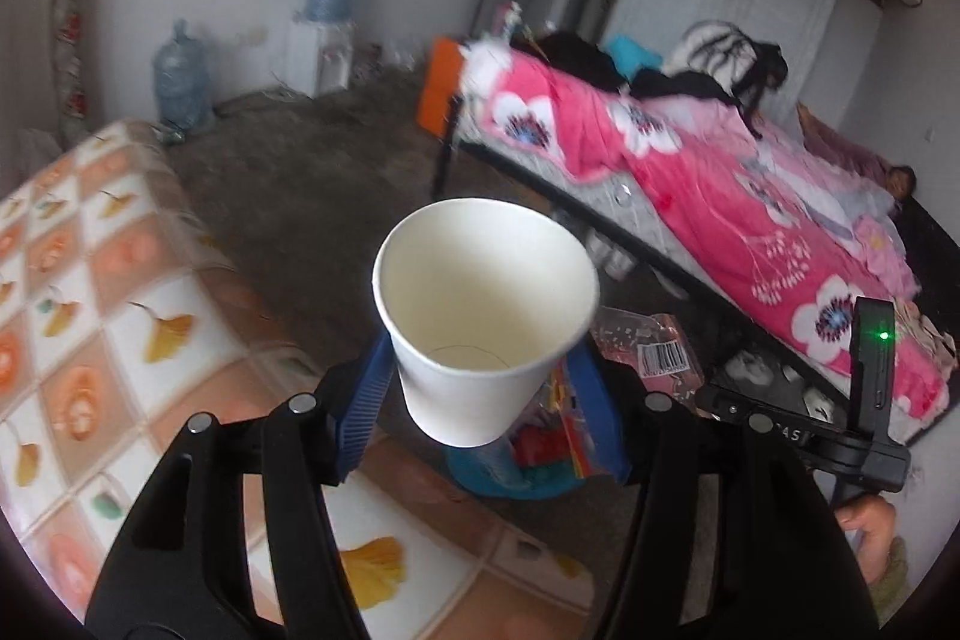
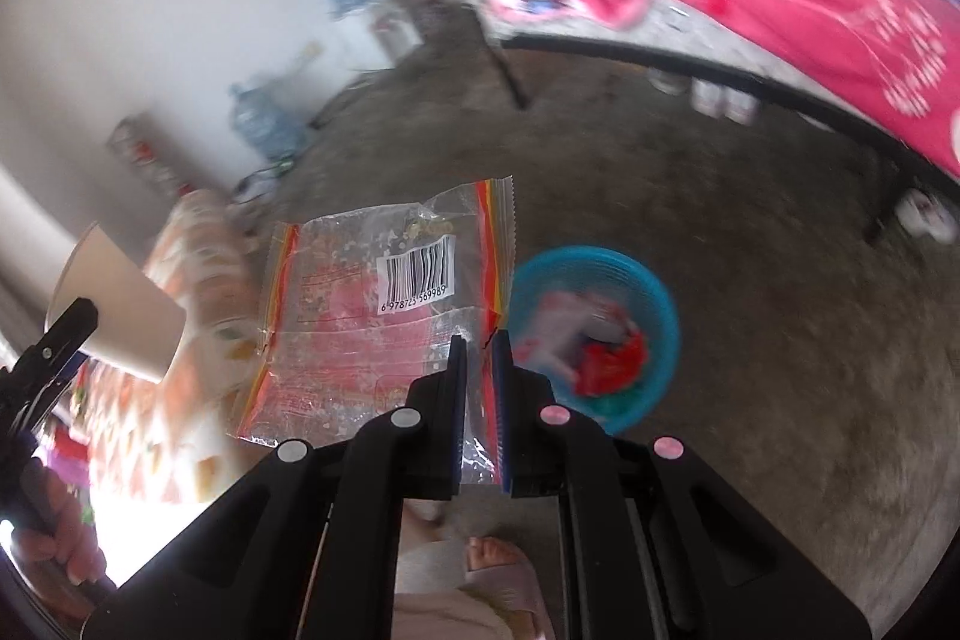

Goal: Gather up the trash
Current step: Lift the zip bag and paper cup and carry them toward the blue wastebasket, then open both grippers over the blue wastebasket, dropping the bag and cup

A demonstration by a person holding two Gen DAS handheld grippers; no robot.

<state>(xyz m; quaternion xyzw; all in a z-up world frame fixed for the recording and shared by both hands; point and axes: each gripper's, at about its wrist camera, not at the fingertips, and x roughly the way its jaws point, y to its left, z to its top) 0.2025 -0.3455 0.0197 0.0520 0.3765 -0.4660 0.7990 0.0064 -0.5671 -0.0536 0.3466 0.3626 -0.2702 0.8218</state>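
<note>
Two pieces of trash are being carried at once, one in each gripper. In the left wrist view, the left gripper (image 1: 486, 388) is holding a white paper cup (image 1: 485, 316) between its blue pads, jaws set wide around the cup's lower wall, with the empty cup's mouth tilting up toward the centre of the frame. In the right wrist view, the right gripper (image 2: 480, 388) is pinching a clear snack wrapper (image 2: 384, 310) with a barcode by its lower right edge, jaws nearly closed on the thin film, and the sheet is fanning out toward the centre left of the frame. Just right of the wrapper, lower down on the grey floor (image 2: 750, 280), a blue bin (image 2: 660, 292) is sitting with red and pink scraps already inside it. In the left wrist view that bin is peeking out beneath the cup at the lower centre. A bench with a ginkgo-patterned cloth (image 1: 120, 280) is filling the lower left of that view, and a bed with a pink floral blanket (image 1: 690, 172) is running along the upper right. Judging by this, collection seems well along: some trash is already binned, two items are in hand close over the bin, and dropping them in is what remains, along with anything unseen elsewhere.
</note>
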